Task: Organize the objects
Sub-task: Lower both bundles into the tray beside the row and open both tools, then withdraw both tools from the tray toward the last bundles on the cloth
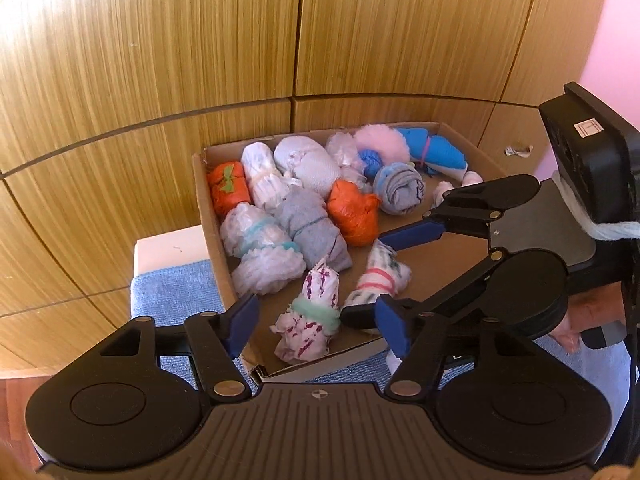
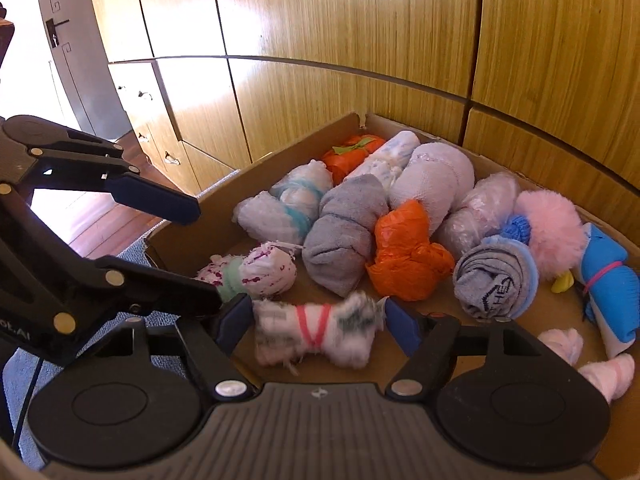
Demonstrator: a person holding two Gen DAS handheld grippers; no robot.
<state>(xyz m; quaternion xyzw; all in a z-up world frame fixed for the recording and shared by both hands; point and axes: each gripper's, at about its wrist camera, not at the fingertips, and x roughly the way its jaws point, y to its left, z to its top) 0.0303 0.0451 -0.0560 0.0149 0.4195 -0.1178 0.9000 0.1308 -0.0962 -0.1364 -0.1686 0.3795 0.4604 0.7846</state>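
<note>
Cardboard box holds a crowd of rolled and banded bundles: two orange ones, several grey and white ones, a blue roll and a pink puff toward its far right corner. It sits on a blue towel in front of wooden cabinet doors.

Both tools hover over the box's near edge. The left hand-held gripper stands spread, pads clear of the pink-speckled bundle with the mint band that lies on the box floor between them. The right hand-held gripper is also spread around the white bundle with the red band; that bundle looks blurred, and whether the pads quite touch its ends I cannot tell, though they do not appear to squeeze it.

Judging by this, the step in hand is the release: two bundles set down in the near, bare part of the box, beside the packed back rows. Next, each tool would need to lift straight back without dragging its bundle, then go for whatever loose item remains outside the box; none is visible here.
</note>
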